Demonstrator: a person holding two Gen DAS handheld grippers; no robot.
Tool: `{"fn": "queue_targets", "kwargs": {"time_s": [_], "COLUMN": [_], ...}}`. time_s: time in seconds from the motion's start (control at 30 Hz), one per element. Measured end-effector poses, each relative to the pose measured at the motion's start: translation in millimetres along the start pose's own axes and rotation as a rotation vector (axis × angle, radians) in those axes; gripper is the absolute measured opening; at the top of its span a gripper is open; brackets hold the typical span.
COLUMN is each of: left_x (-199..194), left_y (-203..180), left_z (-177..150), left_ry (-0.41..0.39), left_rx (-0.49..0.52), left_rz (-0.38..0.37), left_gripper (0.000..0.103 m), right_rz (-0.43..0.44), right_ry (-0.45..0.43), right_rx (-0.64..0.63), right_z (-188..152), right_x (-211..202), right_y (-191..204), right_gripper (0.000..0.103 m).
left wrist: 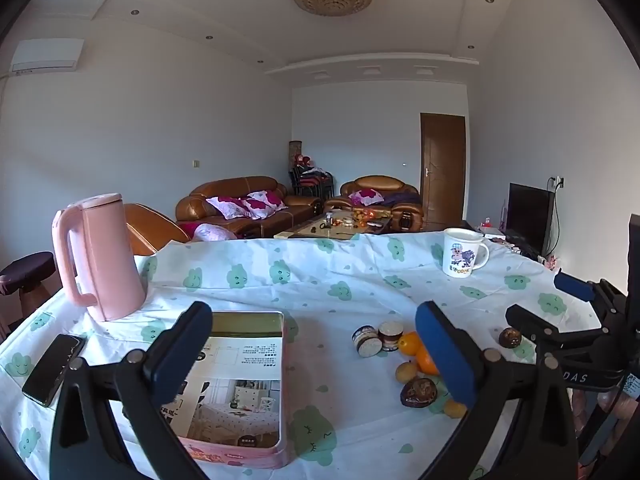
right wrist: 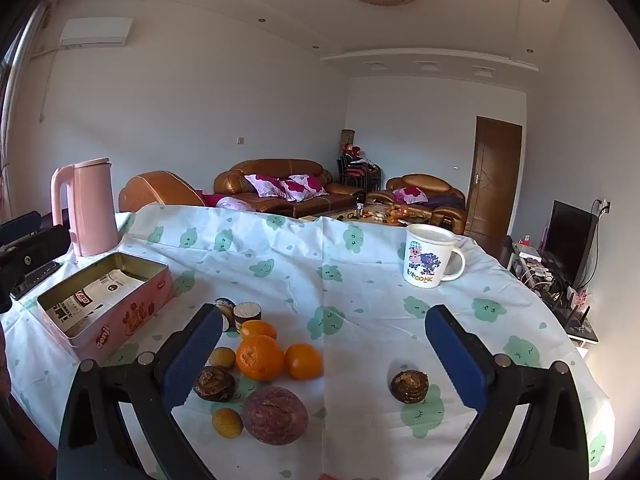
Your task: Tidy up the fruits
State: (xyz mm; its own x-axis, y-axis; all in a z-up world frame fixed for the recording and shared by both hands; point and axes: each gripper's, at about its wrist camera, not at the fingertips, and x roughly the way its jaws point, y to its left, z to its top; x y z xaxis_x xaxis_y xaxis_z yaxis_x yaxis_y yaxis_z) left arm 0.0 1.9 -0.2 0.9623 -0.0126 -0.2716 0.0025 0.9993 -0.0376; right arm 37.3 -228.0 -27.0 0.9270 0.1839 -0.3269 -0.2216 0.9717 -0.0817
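- My left gripper [left wrist: 316,350] is spread wide with nothing between its blue pads; it hangs over the table [left wrist: 340,280], one finger in front of the tin [left wrist: 244,388], the other in front of the fruit pile.
- My right gripper [right wrist: 324,354] is likewise wide open and holds nothing; it hovers low over the cloth.
- From the right wrist I see the pile near the left finger: a big orange [right wrist: 260,357], a smaller orange [right wrist: 303,361] touching it, a third orange [right wrist: 258,329] just behind.
- In front lie a purple passion fruit [right wrist: 275,415], a dark wrinkled fruit [right wrist: 214,383] and two small yellow fruits [right wrist: 227,422], all close together.
- A lone dark fruit [right wrist: 409,386] sits apart from the pile, near my right finger.
- Two small jars [right wrist: 247,312] stand just behind the oranges.
- The pink tin is open, left of the pile, with printed paper lying inside; no fruit shows in it.
- A pink kettle [left wrist: 98,256] stands behind the tin, a phone [left wrist: 54,368] lies to its left.
- A white mug [right wrist: 432,256] stands well apart at the far right of the table.
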Motion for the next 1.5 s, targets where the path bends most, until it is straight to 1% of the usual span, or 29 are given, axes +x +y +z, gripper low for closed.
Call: {"fn": "queue_targets", "kwargs": {"time_s": [0.03, 0.13, 0.2, 0.27, 0.3, 0.5, 0.63, 1.5], "left_x": [-0.7, -1.6, -3.0, -4.7, 0.8, -4.9, 2.3, 0.9], "left_y": [-1.9, -3.1, -4.3, -6.5, -8.5, -21.5, -16.9, -19.3], "left_z": [0.1, -0.4, -0.8, -0.7, -7.5, -8.6, -12.7, -18.5], "left_ry": [-0.009, -0.004, -0.001, 0.003, 0.006, -0.001, 0.009, 0.013], "left_rx": [0.03, 0.033, 0.032, 0.033, 0.032, 0.056, 0.053, 0.049], "left_rz": [0.013, 0.014, 0.009, 0.008, 0.006, 0.007, 0.0, -0.007], "left_gripper": [0.103, 0.103, 0.103, 0.103, 0.103, 0.103, 0.103, 0.103], "right_rz": [0.004, -0.005, -0.025, -0.025, -0.028, -0.036, -0.038, -0.041], "right_ry": [0.002, 0.004, 0.025, 0.036, 0.038, 0.043, 0.043, 0.047], "right_rx": [-0.001, -0.004, -0.033, -0.03, -0.027, -0.025, -0.024, -0.023], "right_z": [-0.9, -7.6, -5.4, -7.6, -11.7, -14.7, -15.5, -22.5], "right_x": [-0.2, -0.5, 2.9, 4.8, 6.7, 5.6, 5.3, 4.8], "right_y": [-0.2, -4.7, 4.1, 3.4, 3.3, 1.0, 1.2, -1.0], "right_gripper": [0.102, 0.102, 0.102, 0.102, 0.102, 0.102, 0.102, 0.102]}}
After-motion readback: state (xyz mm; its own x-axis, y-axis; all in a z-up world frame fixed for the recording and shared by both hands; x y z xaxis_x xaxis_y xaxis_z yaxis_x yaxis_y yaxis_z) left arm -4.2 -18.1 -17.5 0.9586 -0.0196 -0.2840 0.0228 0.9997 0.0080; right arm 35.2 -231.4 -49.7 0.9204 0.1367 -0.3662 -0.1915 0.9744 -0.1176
